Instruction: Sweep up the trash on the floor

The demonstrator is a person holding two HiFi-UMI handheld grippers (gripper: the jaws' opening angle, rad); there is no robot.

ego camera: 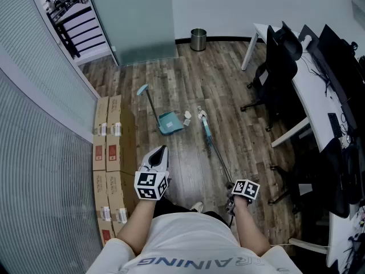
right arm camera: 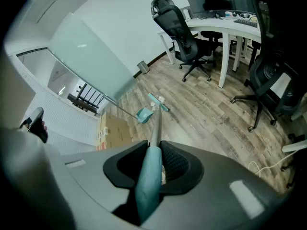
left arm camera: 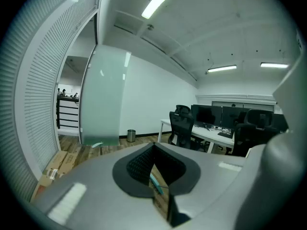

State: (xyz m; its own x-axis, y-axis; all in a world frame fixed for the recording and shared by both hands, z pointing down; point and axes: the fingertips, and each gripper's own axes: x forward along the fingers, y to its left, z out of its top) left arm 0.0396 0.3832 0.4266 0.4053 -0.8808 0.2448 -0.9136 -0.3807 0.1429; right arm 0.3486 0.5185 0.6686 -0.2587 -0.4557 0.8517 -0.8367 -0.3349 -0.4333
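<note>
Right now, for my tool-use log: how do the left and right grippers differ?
The right gripper grips the broom handle; the left gripper holds nothing. The right gripper points steeply at the floor; the left gripper points nearly level. Both are shut.

trash too small, desk cropped right

Trash between dustpan and broom

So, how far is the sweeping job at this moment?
Done: the right gripper is shut on the broom. In hand: its head lies by the paper scraps, which are on the floor beside the dustpan. Left: sweeping them in; the left gripper is shut and empty, not on the dustpan.
</note>
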